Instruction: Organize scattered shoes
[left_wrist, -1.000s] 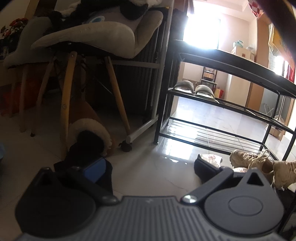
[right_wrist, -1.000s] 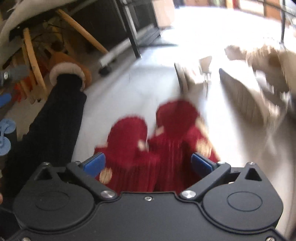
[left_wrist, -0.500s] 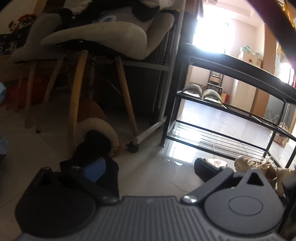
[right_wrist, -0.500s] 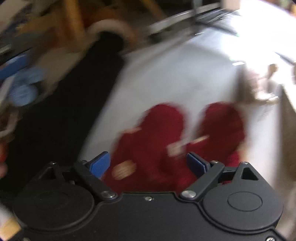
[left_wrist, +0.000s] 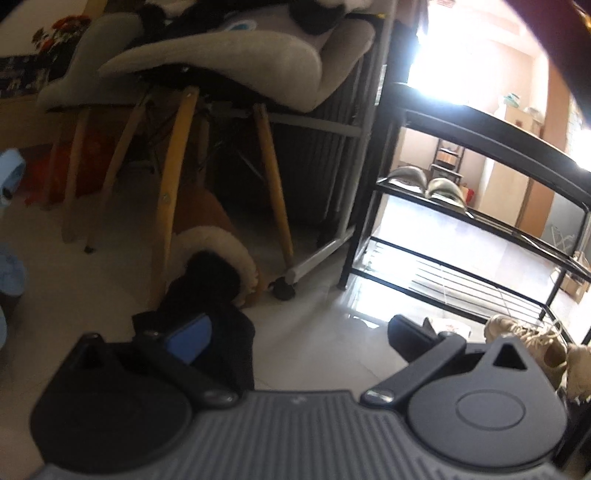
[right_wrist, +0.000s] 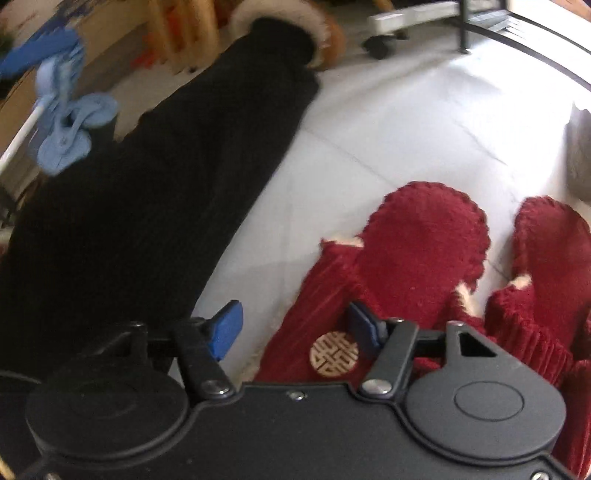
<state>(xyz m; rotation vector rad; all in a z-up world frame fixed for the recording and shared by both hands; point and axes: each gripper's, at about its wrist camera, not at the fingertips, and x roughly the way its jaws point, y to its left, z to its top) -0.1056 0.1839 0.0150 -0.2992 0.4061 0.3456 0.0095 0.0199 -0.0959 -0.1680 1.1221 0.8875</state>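
White glossy tile floor (right_wrist: 388, 122) fills both views. Black metal shoe rack with slatted shelves (left_wrist: 476, 236) stands on the right in the left wrist view; a grey pair of slippers (left_wrist: 424, 184) sits on its middle shelf. Grey upholstered chair with wooden legs (left_wrist: 221, 74) stands to the rack's left, stuff piled on the seat. A person's leg in black ribbed trousers (right_wrist: 147, 192) runs diagonally across the right wrist view, foot in a brown fur-trimmed boot (right_wrist: 317, 33).

Pair of dark red knitted slippers (right_wrist: 424, 251) lies side by side on the floor, toes pointing away from the camera, well apart from the rack. The slipper nearer the leg has a round gold patterned badge (right_wrist: 334, 354). Beige lace-up shoes (left_wrist: 532, 339) lie on the floor just beside the rack's lower corner.

Right gripper (right_wrist: 295, 332): jaws closing, narrow gap, the side wall of the badge slipper between them; one blue pad (right_wrist: 364, 326) is on the knit, the other pad looks clear of it. Left gripper (left_wrist: 299, 332): jaws wide apart, nothing between them, hovering over floor near the booted foot.
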